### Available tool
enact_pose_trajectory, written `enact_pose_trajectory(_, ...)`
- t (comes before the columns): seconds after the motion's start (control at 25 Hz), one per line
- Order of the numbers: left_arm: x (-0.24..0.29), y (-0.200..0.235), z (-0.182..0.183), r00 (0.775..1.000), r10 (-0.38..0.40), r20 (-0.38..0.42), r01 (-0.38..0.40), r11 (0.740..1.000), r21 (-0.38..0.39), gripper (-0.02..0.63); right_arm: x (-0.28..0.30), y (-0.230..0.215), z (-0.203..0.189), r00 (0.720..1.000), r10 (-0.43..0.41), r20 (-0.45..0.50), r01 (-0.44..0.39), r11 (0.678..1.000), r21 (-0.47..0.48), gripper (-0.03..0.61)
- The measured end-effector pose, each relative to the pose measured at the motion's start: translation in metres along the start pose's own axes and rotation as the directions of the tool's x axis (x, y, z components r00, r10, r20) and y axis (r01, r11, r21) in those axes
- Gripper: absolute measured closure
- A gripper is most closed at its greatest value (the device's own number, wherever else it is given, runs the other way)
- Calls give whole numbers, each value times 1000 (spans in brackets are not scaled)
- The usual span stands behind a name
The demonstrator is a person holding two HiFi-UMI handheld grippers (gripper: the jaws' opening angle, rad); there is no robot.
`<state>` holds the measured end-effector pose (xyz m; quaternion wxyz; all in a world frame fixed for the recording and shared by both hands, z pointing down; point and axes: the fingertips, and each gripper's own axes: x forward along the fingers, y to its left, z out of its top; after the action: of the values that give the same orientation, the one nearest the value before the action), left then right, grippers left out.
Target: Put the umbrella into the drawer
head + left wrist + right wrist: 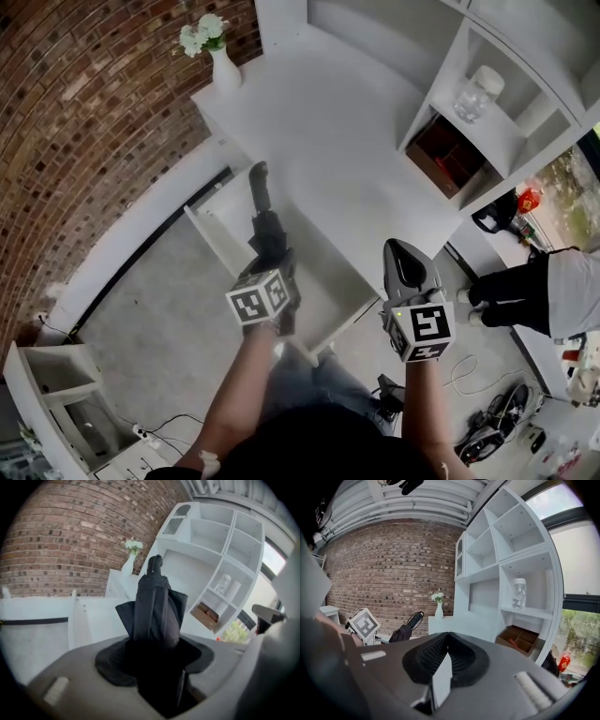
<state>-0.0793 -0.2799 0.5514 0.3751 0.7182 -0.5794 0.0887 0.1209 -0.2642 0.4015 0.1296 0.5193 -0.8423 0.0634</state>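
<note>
Over the open drawer [323, 286], which stands pulled out from the near side of the white desk [328, 131], the folded black umbrella [265, 220] hangs in the left tongs [271, 255]. It is above the drawer and does not appear to rest inside yet. Its knobbed end points far, toward the desk edge.

The main risk, as I judge it, is length. The umbrella looks long against the drawer's depth, so if it goes down with the far end this close to the desk edge, it may catch there. It could also settle slanted across a wall, and then the drawer would not close. The grip also bears on loose fabric folds rather than a firm shaft. The bundle could slide or sag open on release.

Seen from the left gripper view, the left tongs stand fairly wide, clamped round the thick cloth body of the umbrella, which fills the gap between the pads. The right tongs [447, 637] sit at the right, near the drawer's front corner. Their jaws are together at the tips with nothing between them.
</note>
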Motion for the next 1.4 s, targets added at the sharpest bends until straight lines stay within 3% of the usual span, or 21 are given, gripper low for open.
enact_pose_trajectory(0.36,36,22,-35,990,21,-136,-39,991,-129,371,7,13,-25,998,-16,-64,17,1000,11,575)
enact_pose_trajectory(0.6,56,36,-67,969,34,-245,-91,970,-226,371,7,16,-38,995,-19,-100,19,1000,-2,575)
enact_pose_trajectory(0.96,80,54,-96,946,69,-317,-167,941,-294,370,12,7,-53,991,-22,-134,22,1000,1,575)
enact_pose_trajectory(1.4,106,68,-119,919,72,-388,-248,870,-425,368,20,20,-70,985,20,-173,-23,1000,-18,575)
